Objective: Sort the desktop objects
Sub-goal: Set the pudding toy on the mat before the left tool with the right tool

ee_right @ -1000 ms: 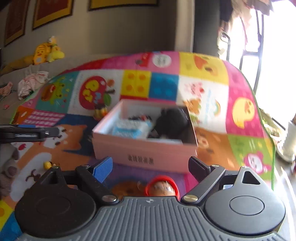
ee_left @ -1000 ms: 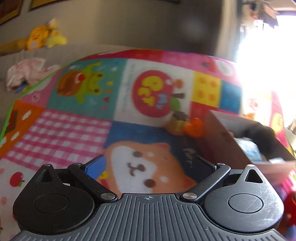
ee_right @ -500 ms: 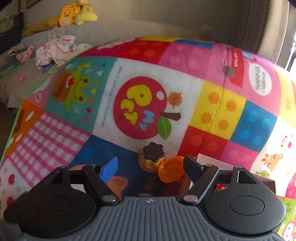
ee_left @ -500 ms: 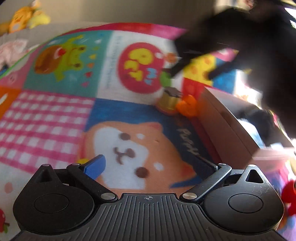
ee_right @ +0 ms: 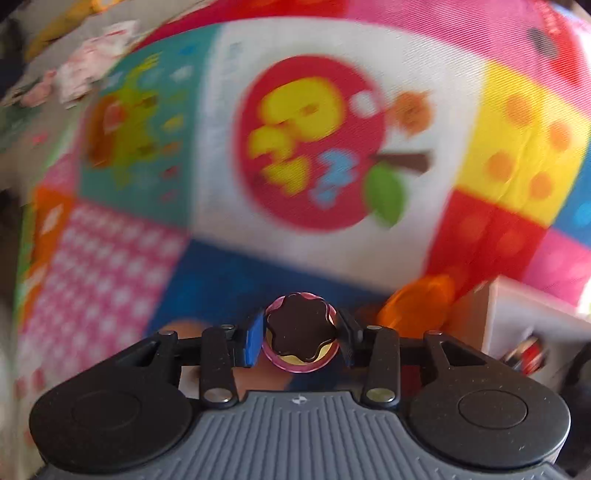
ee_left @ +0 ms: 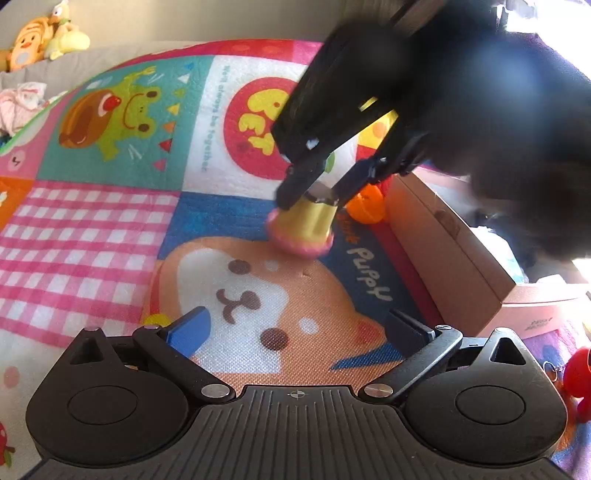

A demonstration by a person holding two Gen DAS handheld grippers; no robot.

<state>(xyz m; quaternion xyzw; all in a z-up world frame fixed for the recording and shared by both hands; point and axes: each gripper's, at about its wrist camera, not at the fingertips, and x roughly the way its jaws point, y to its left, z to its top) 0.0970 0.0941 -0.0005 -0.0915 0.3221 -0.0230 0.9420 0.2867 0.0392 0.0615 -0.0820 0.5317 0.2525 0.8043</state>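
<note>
My right gripper [ee_right: 300, 338] is shut on a toy pudding cup [ee_right: 300, 341] with a yellow body, pink base and dark brown top. In the left wrist view the right gripper [ee_left: 314, 192] holds that cup [ee_left: 303, 227] just above the colourful play mat [ee_left: 110, 221]. An orange toy [ee_left: 365, 206] lies beside the cup, next to the pink box [ee_left: 443, 243]; it also shows in the right wrist view [ee_right: 417, 302]. My left gripper [ee_left: 295, 328] is open and empty, low over the dog picture on the mat.
The open pink box [ee_right: 517, 317] stands at the right and holds several items. A red toy [ee_left: 576, 373] lies at the right edge near the box. A small yellow piece [ee_left: 157, 320] lies by my left finger. Plush toys [ee_left: 44, 33] sit on the sofa behind.
My right gripper has come down over the pudding cup and shut on it. The left gripper has stayed open, shifting slightly closer over the mat.
</note>
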